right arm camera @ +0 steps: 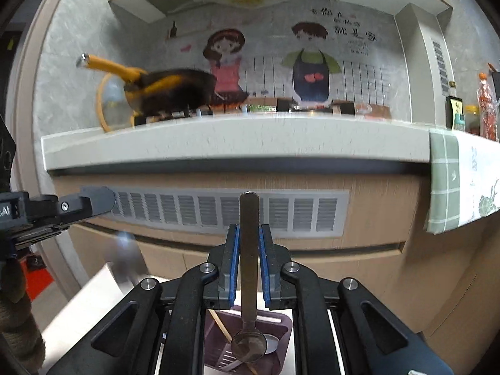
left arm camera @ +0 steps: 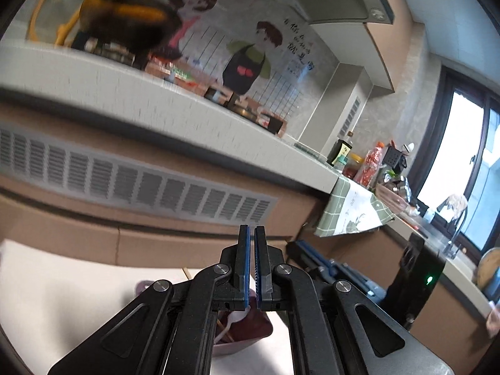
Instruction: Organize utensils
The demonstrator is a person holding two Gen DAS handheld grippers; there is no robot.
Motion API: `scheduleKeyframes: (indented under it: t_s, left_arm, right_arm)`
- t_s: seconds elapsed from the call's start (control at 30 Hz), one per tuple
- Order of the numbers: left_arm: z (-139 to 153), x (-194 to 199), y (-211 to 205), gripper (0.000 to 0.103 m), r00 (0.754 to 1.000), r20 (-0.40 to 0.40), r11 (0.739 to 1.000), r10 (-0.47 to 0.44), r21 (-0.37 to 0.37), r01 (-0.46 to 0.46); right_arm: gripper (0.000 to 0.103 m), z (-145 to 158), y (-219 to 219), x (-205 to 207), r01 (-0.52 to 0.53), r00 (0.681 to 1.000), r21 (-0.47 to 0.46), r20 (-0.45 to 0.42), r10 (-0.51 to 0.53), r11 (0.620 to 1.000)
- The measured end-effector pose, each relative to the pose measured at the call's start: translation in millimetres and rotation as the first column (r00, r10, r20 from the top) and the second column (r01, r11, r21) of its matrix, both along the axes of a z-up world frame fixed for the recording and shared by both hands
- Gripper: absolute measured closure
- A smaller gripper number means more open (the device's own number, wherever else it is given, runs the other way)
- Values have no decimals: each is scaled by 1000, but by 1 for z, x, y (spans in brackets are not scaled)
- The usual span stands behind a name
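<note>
My right gripper (right arm camera: 249, 228) is shut on the handle of a metal spoon (right arm camera: 249, 250). The handle stands upright between the blue pads, and the spoon's bowl hangs down over a purple utensil basket (right arm camera: 282, 323). In the basket lie a wooden chopstick (right arm camera: 220, 325) and some white pieces. My left gripper (left arm camera: 252, 229) is shut with nothing between its pads, raised above the same purple basket (left arm camera: 253, 328). In the right wrist view the left gripper's fingers (right arm camera: 93, 201) reach in from the left edge, level with the vent grille.
The basket rests on a white table (left arm camera: 62, 281). Ahead is a grey kitchen counter edge (right arm camera: 237, 143) above a brown cabinet with a vent grille (right arm camera: 231, 212). A black pan with a yellow handle (right arm camera: 175, 90), bottles (right arm camera: 486, 106) and a hanging green checked cloth (right arm camera: 459, 184) are on the counter.
</note>
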State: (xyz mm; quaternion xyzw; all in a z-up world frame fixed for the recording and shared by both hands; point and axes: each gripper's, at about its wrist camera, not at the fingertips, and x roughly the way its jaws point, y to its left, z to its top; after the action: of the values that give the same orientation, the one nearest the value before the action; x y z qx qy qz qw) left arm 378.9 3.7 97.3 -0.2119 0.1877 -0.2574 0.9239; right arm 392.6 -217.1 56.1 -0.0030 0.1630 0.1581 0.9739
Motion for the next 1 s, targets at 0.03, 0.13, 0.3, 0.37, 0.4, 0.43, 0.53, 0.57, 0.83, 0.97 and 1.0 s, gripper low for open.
scheduleKeyframes:
  t_s: [0.03, 0.13, 0.3, 0.37, 0.4, 0.43, 0.53, 0.57, 0.83, 0.97, 1.0]
  left_arm:
    - [-6, 5, -1, 98, 1000, -12, 1000, -12, -12, 11]
    - [-25, 15, 5, 83, 999, -38, 999, -18, -31, 17]
    - [-36, -13, 22, 68, 996, 1, 996, 92, 21, -92]
    - [-42, -26, 27, 67, 991, 0, 988, 136, 77, -136]
    - [-49, -35, 30, 67, 987, -13, 981, 162, 113, -159]
    - [-55, -42, 32, 67, 984, -28, 975, 178, 141, -173]
    - [-80, -73, 42, 67, 973, -103, 954, 208, 241, -179]
    - [-90, -86, 47, 67, 964, -130, 941, 233, 282, -189]
    - [-167, -167, 102, 67, 858, -349, 897, 377, 368, -244]
    - [-179, -207, 128, 67, 801, -332, 842, 498, 406, -355]
    - [-181, -212, 132, 67, 795, -333, 839, 506, 403, -366]
  right_arm:
    - [90, -7, 0, 2, -10, 1000, -9, -23, 10, 1000]
    - [87, -24, -2, 5, -24, 996, -39, -89, 20, 999]
    - [87, -30, -24, -29, 18, 995, -71, -95, -24, 997]
    - [86, -32, -32, -42, 15, 992, -65, -124, -23, 998]
    - [86, -37, -36, -50, 7, 987, -65, -158, -18, 998]
    - [86, -41, -38, -56, 1, 983, -71, -185, -14, 998]
    - [86, -55, -34, -78, -20, 970, -110, -241, -8, 994]
    - [86, -59, -31, -83, -32, 967, -126, -256, -1, 991]
    - [86, -112, 29, -129, -309, 853, -171, -486, 193, 936]
    - [86, -125, 78, -149, -487, 765, -158, -551, 333, 859]
    - [86, -128, 96, -158, -544, 742, -172, -556, 375, 821]
